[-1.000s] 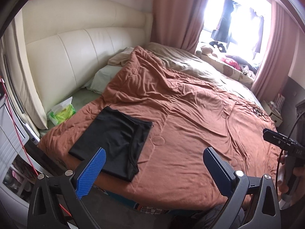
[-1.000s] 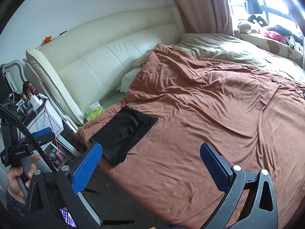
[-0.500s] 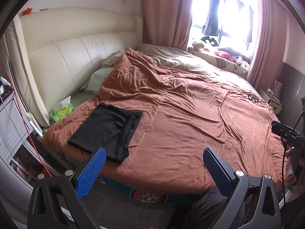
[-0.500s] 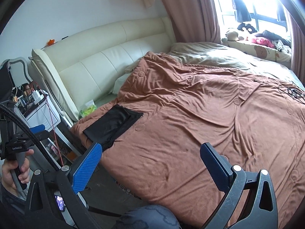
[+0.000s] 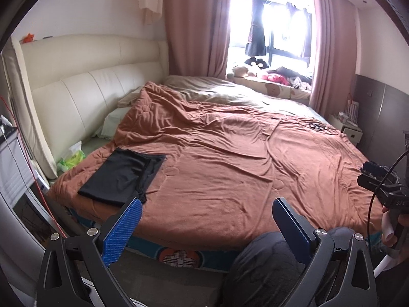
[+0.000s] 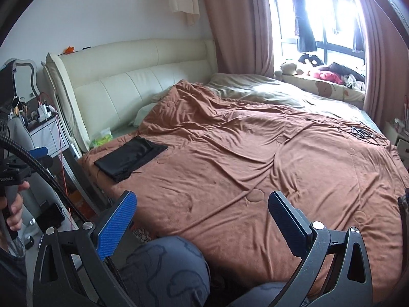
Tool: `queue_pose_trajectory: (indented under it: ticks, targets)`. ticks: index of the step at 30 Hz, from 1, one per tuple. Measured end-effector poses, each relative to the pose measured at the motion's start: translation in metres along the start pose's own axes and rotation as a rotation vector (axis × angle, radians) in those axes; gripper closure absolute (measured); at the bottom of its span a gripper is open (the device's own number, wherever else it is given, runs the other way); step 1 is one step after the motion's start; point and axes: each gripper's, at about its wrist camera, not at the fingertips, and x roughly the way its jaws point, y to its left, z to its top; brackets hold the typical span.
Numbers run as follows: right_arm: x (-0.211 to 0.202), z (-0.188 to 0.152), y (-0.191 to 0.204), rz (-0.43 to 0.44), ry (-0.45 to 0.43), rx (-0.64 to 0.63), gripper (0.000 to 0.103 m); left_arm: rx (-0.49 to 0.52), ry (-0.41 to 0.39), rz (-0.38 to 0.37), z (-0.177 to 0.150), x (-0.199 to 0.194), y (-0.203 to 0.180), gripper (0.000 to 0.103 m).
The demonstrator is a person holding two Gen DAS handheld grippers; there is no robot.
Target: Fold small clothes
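The left gripper [image 5: 204,226] with blue-padded fingers is spread wide and holds nothing, raised off the rust-brown quilted bedspread [image 5: 230,166]. The right gripper [image 6: 202,220] is equally wide and empty. A folded black garment [image 5: 122,176] lies flat at the bedspread's near-left corner, well apart from both. The person's patterned grey trouser knee [image 6: 163,268] hides the bed's edge; window glare washes out hanging clothes.

Black garment [image 5: 123,176] — folded flat into a rectangle — lies at the bed's near-left corner.
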Motion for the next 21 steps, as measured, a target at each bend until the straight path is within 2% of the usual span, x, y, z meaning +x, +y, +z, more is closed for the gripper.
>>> queue_pose_trajectory:
  ticks: [7,12,14,18,21]
  targets:
    - [-0.026,-0.031,-0.001,-0.018,-0.022,0.028,0.000,0.009,-0.021,-0.021,-0.033,-0.012,-0.028,0.000]
    - [-0.040,-0.054,0.000,-0.079,-0.032,0.039,0.000,0.007,-0.050,-0.019,-0.053,-0.019,-0.042,0.001]
    - [-0.047,-0.061,0.001,-0.089,-0.042,0.048,0.000,0.008,-0.052,-0.043,-0.062,-0.019,-0.047,0.000]
    - [-0.057,-0.074,0.004,-0.089,-0.056,0.077,0.000,0.034,-0.054,-0.038,-0.076,-0.016,-0.058,0.000]
    - [-0.060,-0.083,0.004,-0.070,-0.046,0.098,0.000,0.024,-0.068,-0.066,-0.083,-0.019,-0.061,0.000]
